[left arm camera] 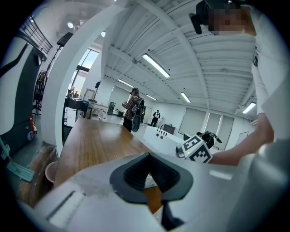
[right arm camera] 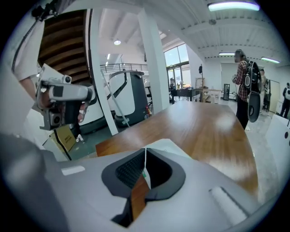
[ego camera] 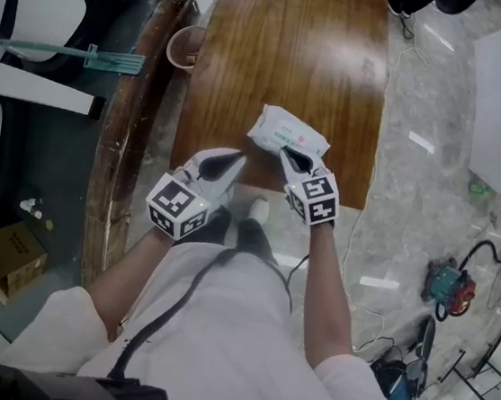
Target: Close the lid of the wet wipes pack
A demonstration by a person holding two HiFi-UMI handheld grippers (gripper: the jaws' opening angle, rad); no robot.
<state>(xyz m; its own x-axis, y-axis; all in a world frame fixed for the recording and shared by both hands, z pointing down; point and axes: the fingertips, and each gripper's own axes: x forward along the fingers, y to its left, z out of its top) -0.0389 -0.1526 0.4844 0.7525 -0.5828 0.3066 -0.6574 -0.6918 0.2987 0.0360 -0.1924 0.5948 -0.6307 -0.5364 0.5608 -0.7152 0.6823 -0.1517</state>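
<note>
The pack (ego camera: pixel 290 134) is lying flat on the wooden table (ego camera: pixel 288 45), just below the middle of the head view and close to the table's near edge, with its printed face turned up. Whether its lid is open or shut is not showing clearly in any view.

The right gripper (ego camera: pixel 285 152) is reaching in from the lower right and touching the pack's lower edge. In the right gripper view its jaws (right arm camera: pixel 145 150) are pressing together on a thin white flap with a bit of green on it, and the rest of the pack (right arm camera: pixel 170 146) is showing white just beyond the tips.

The left gripper (ego camera: pixel 240 155) is sitting at the lower left of the pack, its tips just beside the pack's left corner. In the left gripper view its jaws (left arm camera: pixel 148 155) are meeting at the tips with nothing clamped between them. A sliver of the pack (left arm camera: pixel 151 180) and some table are showing through the opening behind the tips.

A small basket (ego camera: pixel 186 46) is standing on the floor at the upper left, beside the table. A person with a backpack (right arm camera: pixel 244 86) is standing at the far right of the right gripper view.
</note>
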